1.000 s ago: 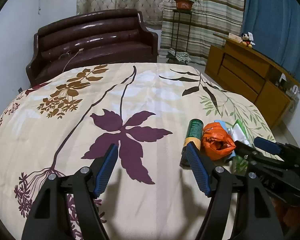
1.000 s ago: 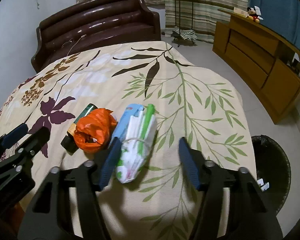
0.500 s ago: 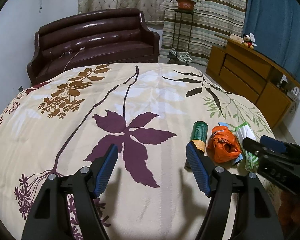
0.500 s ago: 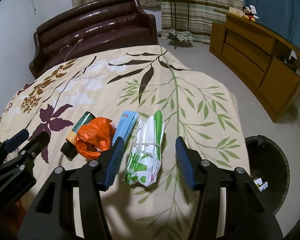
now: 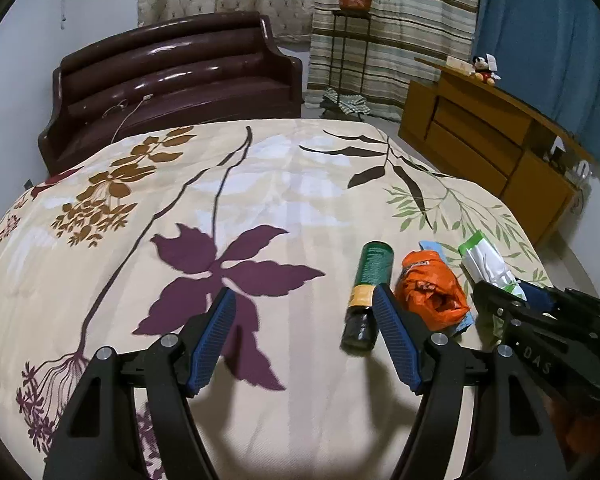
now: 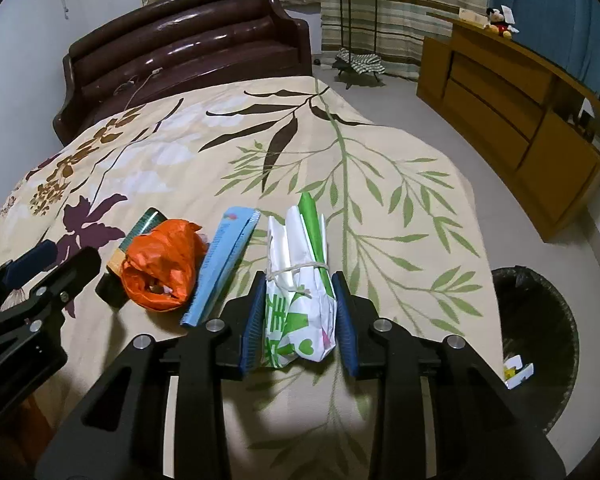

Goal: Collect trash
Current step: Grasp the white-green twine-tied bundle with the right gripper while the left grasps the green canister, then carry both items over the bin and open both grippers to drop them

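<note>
My left gripper (image 5: pixel 302 338) hangs released over the bedspread (image 6: pixel 380 184), left of the trash. My right gripper (image 6: pixel 300 316) is closing around the white-and-green bag bundle (image 6: pixel 300 280) at the near right edge. It looks light, soft and crushable, so I grip below its rubber band.

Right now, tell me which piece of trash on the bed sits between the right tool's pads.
The white-and-green paper bundle tied with a rubber band, rightmost of the four.

We read the letters "DAS" on the right hand-held gripper (image 5: pixel 540 364), at four o'clock; other printing stays illegible.
</note>
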Motion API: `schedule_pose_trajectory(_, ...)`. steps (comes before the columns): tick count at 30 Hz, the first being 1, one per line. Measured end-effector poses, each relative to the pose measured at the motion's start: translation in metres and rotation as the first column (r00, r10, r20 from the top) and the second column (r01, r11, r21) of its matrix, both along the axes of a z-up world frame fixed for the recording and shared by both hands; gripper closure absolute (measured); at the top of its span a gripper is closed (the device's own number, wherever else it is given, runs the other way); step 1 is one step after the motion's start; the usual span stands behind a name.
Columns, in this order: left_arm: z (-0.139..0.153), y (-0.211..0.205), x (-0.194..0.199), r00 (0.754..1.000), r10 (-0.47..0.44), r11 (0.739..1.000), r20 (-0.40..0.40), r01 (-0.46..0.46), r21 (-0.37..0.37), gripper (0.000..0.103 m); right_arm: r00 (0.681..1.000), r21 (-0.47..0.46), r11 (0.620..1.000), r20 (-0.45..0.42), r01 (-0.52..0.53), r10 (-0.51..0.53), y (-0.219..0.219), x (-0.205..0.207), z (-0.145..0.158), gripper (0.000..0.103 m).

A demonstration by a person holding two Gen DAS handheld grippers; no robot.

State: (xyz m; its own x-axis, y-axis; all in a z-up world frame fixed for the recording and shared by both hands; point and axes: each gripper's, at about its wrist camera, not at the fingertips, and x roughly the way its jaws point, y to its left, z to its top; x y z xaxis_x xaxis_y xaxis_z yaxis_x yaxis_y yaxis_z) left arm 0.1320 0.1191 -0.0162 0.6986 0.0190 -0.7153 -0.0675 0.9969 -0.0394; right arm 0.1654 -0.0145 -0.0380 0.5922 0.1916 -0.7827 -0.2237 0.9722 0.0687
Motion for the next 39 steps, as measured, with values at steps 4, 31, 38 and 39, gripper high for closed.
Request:
schedule_pose_trajectory(4, -0.003, -0.006, 0.009, 1.0, -0.02, 1.0, -0.018, 0.02, 0.003, 0.034, 1.0, 0.001, 1.0, 0.003, -0.003, 0.003, -0.002, 0.001, -0.001, 0.071)
schedule_pose_trajectory(31, -0.014, -0.021, 0.028, 0.989, -0.128, 0.992, -0.074, 0.127, -0.008, 0.079, 1.0, 0.024, 1.0, 0.013, -0.012, 0.012, -0.004, 0.004, 0.0, 0.072)
schedule_pose_trajectory(38, -0.005, -0.018, 0.013, 0.995, -0.093, 0.995, -0.037, 0.092, -0.025, 0.079, 0.999, 0.035, 0.999, 0.036, -0.001, 0.0, -0.011, -0.007, 0.006, 0.072)
schedule_pose_trajectory(39, -0.003, -0.018, 0.009, 0.996, -0.09, 0.996, -0.03, 0.089, -0.028, 0.079, 0.999, 0.037, 0.999, 0.042, 0.001, -0.003, -0.013, -0.01, 0.007, 0.072)
